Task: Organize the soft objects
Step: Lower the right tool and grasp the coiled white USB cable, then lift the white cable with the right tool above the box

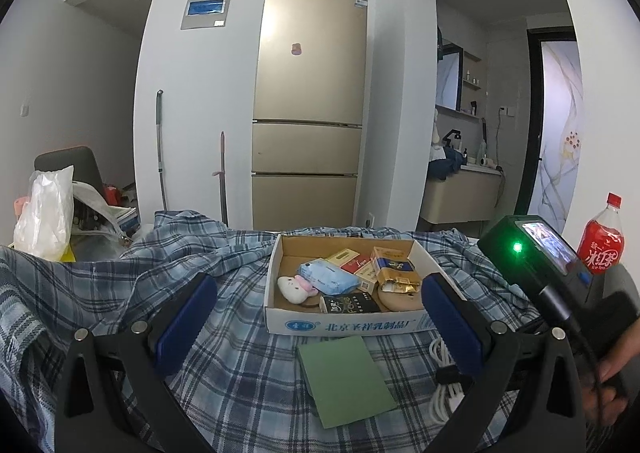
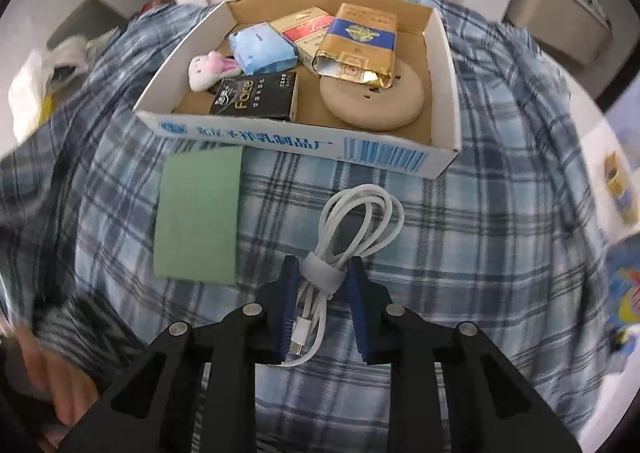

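On the blue plaid cloth (image 2: 460, 237), just in front of the cardboard tray (image 2: 304, 141), lies a coiled white cable (image 2: 356, 221) bound by a pale strap. The right claw (image 2: 322, 273) has its blue pads (image 2: 289, 293) on either side of the strapped section, close against it; whether they actually press it is hard to judge, and the cable's plug end sits between the arms of the claw. Left of the cable lies a green pad (image 2: 198, 213), its far edge just beside the tray wall.

Inside the tray are a small plush rabbit (image 2: 210, 71), a blue tissue pack (image 2: 262, 49), a black pack marked "Face" (image 2: 256, 97), a gold and blue carton (image 2: 360, 43) lying partly over a round beige cushion (image 2: 374, 101), and a red and white box (image 2: 306, 29) half hidden behind them.

From the left wrist view, the left claw (image 1: 320, 317) hangs wide open and holds nothing, its pads (image 1: 188, 325) framing the tray's near corners. Most of the cable is hidden there behind the right pad. A red drink bottle (image 1: 604, 241) stands at the far right, and a gold fridge (image 1: 308, 101) stands beyond the cloth.
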A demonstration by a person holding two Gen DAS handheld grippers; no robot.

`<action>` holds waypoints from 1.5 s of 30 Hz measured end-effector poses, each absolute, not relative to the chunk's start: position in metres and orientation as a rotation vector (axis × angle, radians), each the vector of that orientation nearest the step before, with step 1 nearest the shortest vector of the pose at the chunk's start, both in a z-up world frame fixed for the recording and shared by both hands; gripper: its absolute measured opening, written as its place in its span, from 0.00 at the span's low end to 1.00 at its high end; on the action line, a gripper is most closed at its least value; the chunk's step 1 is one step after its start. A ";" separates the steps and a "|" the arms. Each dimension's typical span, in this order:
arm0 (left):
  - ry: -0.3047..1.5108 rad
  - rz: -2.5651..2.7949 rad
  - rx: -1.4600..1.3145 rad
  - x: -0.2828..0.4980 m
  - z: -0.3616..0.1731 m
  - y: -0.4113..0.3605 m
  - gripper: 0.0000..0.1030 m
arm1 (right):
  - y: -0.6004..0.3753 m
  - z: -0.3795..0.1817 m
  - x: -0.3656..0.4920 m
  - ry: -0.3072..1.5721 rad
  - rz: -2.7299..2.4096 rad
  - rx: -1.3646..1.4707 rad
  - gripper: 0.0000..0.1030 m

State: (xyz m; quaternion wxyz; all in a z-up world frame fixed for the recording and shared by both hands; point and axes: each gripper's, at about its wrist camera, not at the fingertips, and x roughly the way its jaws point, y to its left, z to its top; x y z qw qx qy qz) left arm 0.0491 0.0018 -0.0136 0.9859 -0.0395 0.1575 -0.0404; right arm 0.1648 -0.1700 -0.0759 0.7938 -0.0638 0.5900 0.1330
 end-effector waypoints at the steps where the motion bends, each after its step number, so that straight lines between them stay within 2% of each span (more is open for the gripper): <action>1: 0.316 -0.083 -0.077 0.049 -0.014 0.001 1.00 | -0.171 -0.077 0.165 1.293 0.308 -0.146 0.23; 8: 0.297 -0.093 -0.082 0.046 -0.012 0.003 1.00 | -0.197 -0.082 0.165 1.304 0.267 -0.032 0.27; 9: 0.302 -0.093 -0.083 0.047 -0.013 0.003 1.00 | -0.200 -0.082 0.165 1.299 0.264 -0.011 0.30; 10: 0.306 -0.092 -0.084 0.048 -0.013 0.003 1.00 | -0.202 -0.080 0.165 1.292 0.264 0.007 0.41; 12: 0.309 -0.092 -0.088 0.049 -0.013 0.004 1.00 | -0.204 -0.078 0.163 1.265 0.258 0.032 0.55; 21: 0.312 -0.096 -0.088 0.049 -0.014 0.004 1.00 | -0.189 -0.087 0.177 1.201 0.150 -0.034 0.55; 23: 0.313 -0.100 -0.086 0.049 -0.014 0.004 1.00 | -0.190 -0.090 0.180 1.196 0.135 -0.042 0.51; 25: 0.314 -0.100 -0.083 0.049 -0.013 0.003 1.00 | -0.191 -0.090 0.180 1.165 0.117 -0.057 0.30; 31: 0.316 -0.097 -0.089 0.049 -0.014 0.003 1.00 | -0.195 -0.084 0.179 1.149 0.209 -0.055 0.23; 35: 0.336 -0.113 -0.089 0.050 -0.016 0.002 1.00 | -0.192 -0.073 0.172 1.124 0.264 -0.018 0.22; 41: 0.380 -0.138 -0.080 0.054 -0.020 0.000 1.00 | -0.207 -0.053 0.157 0.985 0.367 0.121 0.22; 45: 0.412 -0.112 -0.107 0.059 -0.023 0.007 1.00 | -0.219 -0.043 0.143 0.823 0.386 0.187 0.22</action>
